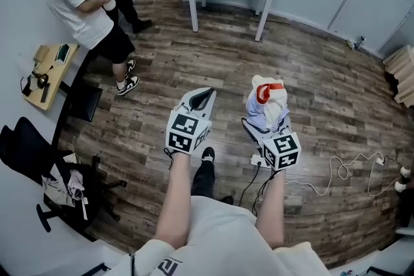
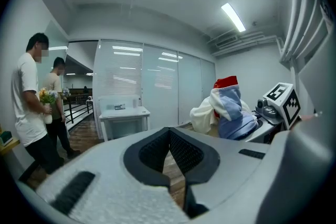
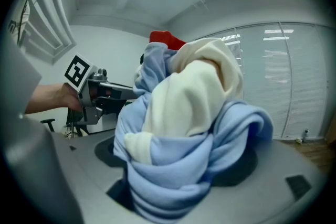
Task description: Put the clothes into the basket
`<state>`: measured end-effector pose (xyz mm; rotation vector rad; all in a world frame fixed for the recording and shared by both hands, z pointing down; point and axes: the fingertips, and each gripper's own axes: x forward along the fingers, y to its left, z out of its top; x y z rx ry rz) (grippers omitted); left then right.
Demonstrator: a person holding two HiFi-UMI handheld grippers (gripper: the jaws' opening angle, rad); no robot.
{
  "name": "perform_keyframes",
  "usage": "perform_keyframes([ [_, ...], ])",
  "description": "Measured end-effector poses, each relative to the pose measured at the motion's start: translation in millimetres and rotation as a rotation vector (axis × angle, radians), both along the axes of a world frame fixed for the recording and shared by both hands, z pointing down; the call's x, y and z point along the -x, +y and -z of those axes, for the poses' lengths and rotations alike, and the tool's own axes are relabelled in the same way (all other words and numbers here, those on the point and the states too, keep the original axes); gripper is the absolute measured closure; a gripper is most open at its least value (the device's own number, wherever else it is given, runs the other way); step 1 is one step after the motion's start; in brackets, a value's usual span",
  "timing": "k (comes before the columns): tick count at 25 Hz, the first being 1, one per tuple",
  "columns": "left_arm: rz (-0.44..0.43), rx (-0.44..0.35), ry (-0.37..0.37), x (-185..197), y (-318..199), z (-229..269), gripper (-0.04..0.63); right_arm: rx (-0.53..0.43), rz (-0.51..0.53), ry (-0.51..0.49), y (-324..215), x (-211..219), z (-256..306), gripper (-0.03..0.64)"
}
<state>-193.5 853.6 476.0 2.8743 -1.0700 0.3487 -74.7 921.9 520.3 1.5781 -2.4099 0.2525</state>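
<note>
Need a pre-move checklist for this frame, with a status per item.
1. Grasp: ok. The right gripper has its fingers closed on the clothes bundle.
2. Bundle compact: ok. It sits bunched on the gripper, and no trailing end shows in the head view.
3. Left gripper free: ok. Fingers together, nothing between them.
4. Basket located: not ok. It appears in no view.
5. Footing: not ok. A cable lies loose on the floor to the right.
6. Bystanders: ok. The nearest person stands far off to the left.
</note>
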Motion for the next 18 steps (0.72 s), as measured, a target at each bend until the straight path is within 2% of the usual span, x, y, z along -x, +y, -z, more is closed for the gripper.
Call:
perform_keyframes([
  [7, -0.035, 0.026, 0.003, -7.3, -107.4, -9.8, 0.581, -0.002, -0.014, -0.002, -106.1, -9.5, 4.1, 0.178],
  [12, -0.079, 0.012, -0.007, -13.0, -174.8, -3.7, 0.581, -0.012, -0.003, 0.017, -169.7, -3.1, 10.1, 0.178],
  [18, -0.104, -0.006, 0.023, -12.6, -224.0, 11.6, 0.581, -0.020, -0.041, 0.024, -225.9, -3.5, 14.9, 0.178],
])
